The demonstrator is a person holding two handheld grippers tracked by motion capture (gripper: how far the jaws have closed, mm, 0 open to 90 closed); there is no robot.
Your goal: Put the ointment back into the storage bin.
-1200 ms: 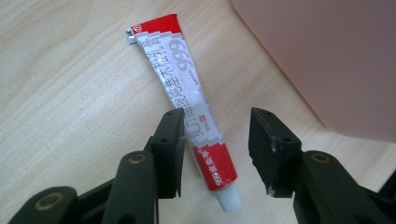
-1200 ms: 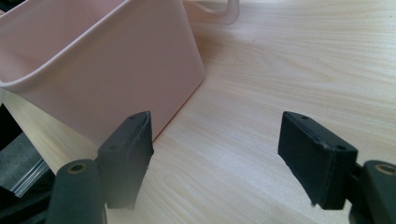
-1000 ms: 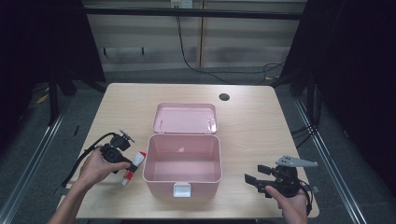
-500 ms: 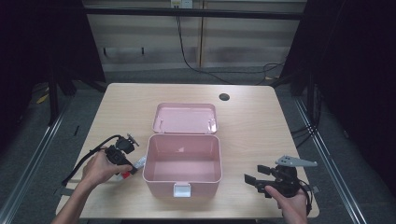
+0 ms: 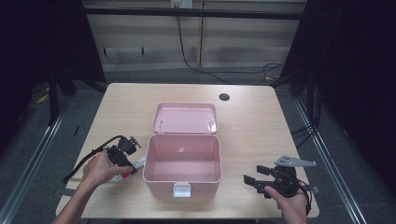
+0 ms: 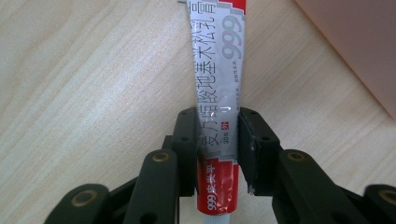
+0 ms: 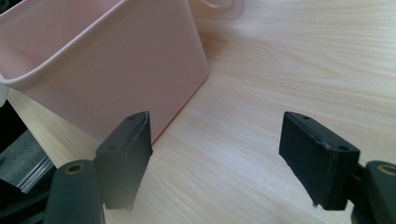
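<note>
The left gripper point(image 6: 218, 154) pinches a red-and-silver ointment tube point(image 6: 215, 88) lying flat beside the open pink plastic box point(image 5: 182, 161), best lifted level over its rim, while the right gripper point(image 7: 229, 154) waits wide open, empty.

the tube point(image 6: 218, 107) between the jaws of the left gripper point(image 6: 218, 154) carries the only readable print. on its silver-grey body a line of dark chinese characters runs lengthwise, not all of them clear. beside that line stands "999" in large grey digits. a red band at the far end holds more white chinese characters. near the jaws a small "30" with a tiny red mark can be made out. the red band at the near end shows "999" again in white, with small white characters.
</note>
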